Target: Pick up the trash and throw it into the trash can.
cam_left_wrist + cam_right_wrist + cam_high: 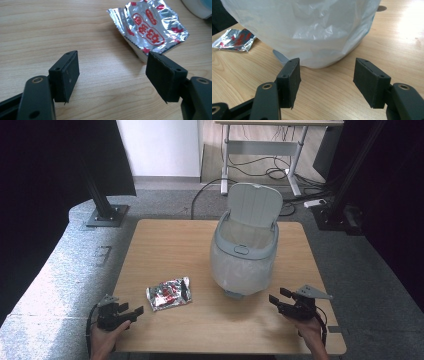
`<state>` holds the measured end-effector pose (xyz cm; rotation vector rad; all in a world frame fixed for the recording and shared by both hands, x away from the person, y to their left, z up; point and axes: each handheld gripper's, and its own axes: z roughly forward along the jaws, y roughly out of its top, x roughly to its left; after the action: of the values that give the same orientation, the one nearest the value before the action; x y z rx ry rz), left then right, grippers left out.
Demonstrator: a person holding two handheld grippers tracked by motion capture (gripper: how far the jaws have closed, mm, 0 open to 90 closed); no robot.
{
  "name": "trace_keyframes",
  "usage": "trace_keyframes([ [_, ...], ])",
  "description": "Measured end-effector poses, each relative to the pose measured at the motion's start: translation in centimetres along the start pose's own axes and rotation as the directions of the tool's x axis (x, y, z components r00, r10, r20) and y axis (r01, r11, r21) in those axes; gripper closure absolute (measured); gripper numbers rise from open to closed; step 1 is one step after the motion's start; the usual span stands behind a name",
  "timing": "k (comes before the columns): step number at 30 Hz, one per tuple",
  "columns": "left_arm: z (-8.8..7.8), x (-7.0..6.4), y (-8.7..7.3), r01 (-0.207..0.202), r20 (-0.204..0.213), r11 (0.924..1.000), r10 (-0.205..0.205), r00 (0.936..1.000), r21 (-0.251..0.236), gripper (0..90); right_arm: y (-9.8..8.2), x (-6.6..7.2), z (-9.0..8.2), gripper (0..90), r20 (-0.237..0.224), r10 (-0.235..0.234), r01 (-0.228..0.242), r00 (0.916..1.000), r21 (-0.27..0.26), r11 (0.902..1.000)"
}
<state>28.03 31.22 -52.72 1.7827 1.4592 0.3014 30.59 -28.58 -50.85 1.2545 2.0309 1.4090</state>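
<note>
A crumpled silver and red foil wrapper (169, 293) lies flat on the wooden table (165, 240), left of centre. My left gripper (131, 310) rests near the table's front left edge, a short way from the wrapper, open with nothing between its pads. In the left gripper view the wrapper (150, 26) lies just beyond the open left gripper (112, 60). A small grey bin (245, 250) with its lid raised and a white plastic liner stands mid-table. My right gripper (279, 295) is open at the front right, facing the bin's liner (312, 30); the right gripper (327, 67) holds nothing.
Black frame posts (100, 195) stand on the floor behind the table's left and right corners. A white desk (262, 145) with loose cables under it is farther back. Dark curtains hang on both sides. Bare table surface lies left of and in front of the bin.
</note>
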Motion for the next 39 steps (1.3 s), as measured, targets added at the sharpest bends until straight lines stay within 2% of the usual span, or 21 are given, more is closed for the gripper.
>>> trace_keyframes([
  [9, 0.7, -0.7, 0.6, -0.005, 0.022, 1.0, 0.005, 0.9998, -0.003, 27.6, 0.0, -0.2, -0.3, 37.6, 0.013, 0.008, -0.008, 0.9999, -0.006, 0.9999],
  [17, 2.5, -2.0, 1.8, -0.026, 0.023, 0.9996, 0.026, 0.9994, 0.004, 32.3, -0.3, 0.2, 0.2, 37.8, 0.017, -0.004, 0.003, 0.9998, 0.02, 0.9998],
  [23, 4.1, -2.3, 2.2, -0.026, 0.017, 0.9993, 0.026, 0.9995, 0.028, 34.7, -0.3, 0.1, 0.2, 37.7, 0.033, 0.006, -0.007, 0.9994, 0.022, 0.9997],
  [26, 4.3, -2.4, 2.2, -0.03, 0.01, 0.9992, 0.029, 0.9995, 0.028, 38.1, -0.4, 0.0, 0.3, 37.7, 0.042, 0.012, -0.013, 0.999, 0.025, 0.9996],
  [27, 4.5, -2.5, 2.2, -0.035, 0.004, 0.9988, 0.035, 0.9994, 0.033, 44.5, -0.4, 0.0, 0.2, 37.8, 0.046, 0.016, -0.017, 0.9988, 0.024, 0.9996],
  [30, 4.5, -2.7, 2.0, -0.04, -0.011, 0.9984, 0.041, 0.9991, 0.039, 51.4, -0.3, 0.0, 0.2, 37.7, 0.044, 0.019, -0.02, 0.9989, 0.018, 0.9996],
  [39, 4.5, -2.7, 1.8, -0.035, -0.003, 0.9983, 0.035, 0.9994, 0.047, 69.3, -0.3, -0.1, 0.0, 37.7, 0.044, 0.025, -0.026, 0.9987, 0.011, 0.9996],
])
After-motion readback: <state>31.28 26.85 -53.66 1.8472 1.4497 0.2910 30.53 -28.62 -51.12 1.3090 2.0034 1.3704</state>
